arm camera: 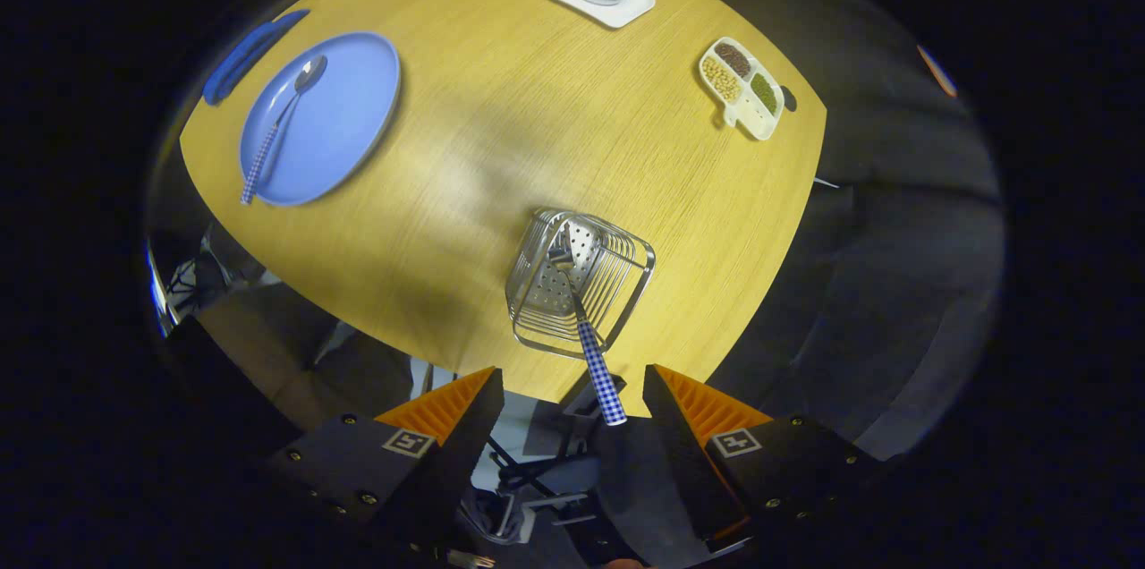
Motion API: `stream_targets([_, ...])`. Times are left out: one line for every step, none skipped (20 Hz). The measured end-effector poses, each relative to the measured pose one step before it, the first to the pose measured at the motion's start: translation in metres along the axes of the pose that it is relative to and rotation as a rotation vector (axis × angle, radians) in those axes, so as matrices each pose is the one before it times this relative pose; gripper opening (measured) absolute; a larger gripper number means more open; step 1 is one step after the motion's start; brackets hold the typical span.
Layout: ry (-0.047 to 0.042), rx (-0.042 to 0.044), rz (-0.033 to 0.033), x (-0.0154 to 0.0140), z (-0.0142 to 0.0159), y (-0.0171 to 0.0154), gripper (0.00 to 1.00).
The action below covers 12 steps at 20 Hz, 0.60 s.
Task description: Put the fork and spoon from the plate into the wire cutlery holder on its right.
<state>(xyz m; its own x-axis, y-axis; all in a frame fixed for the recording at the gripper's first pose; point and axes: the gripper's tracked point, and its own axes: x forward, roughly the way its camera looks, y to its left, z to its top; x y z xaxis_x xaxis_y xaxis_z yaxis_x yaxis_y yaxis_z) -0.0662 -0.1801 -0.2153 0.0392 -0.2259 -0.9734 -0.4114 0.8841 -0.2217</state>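
The jaws (572, 394) are standing open and empty above the wire cutlery holder (580, 281), where the fork (586, 332) is already resting. The spoon (279, 126) is lying on the plate (358, 117); light, stiff, likely slippery, best pinched at its checked handle.

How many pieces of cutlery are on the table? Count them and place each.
2. A spoon lies on the blue plate, far beyond the open fingers. A fork stands in the wire holder, its handle between the gripper fingers, untouched.
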Motion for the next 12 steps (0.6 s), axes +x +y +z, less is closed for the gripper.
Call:
stream_targets([-0.04006,0.02772,0.00868,-0.00529,0.00415,0.00614,0.96])
stream_targets([-0.03846,0.02567,0.00788,-0.00441,0.00437,0.00712,0.96])
stream_targets([-0.03294,0.02474,0.01639,-0.00417,0.00236,0.01061,0.96])
stream_targets([-0.0268,0.02363,0.01662,-0.00323,0.00243,0.00997,0.96])
stream_targets([-0.02136,0.01542,0.01508,-0.00378,0.00061,0.00965,0.96])
stream_targets([-0.01902,0.01516,0.01151,-0.00262,0.00188,0.00771,0.96])
stream_targets([-0.01751,0.01438,0.01113,-0.00083,0.00174,0.00573,0.96])
stream_targets([-0.017,0.01233,0.01214,-0.00161,0.00215,0.00736,0.96])
stream_targets([-0.02011,0.00795,0.01112,-0.00053,0.00319,0.0062,0.96])
stream_targets([-0.02314,0.00468,0.00904,-0.00135,0.00411,0.00678,0.96])
stream_targets([-0.02114,0.00469,0.01299,-0.00084,0.0039,0.01056,0.96])
stream_targets([-0.01621,0.01101,0.00739,-0.00093,0.00279,0.00703,0.96])
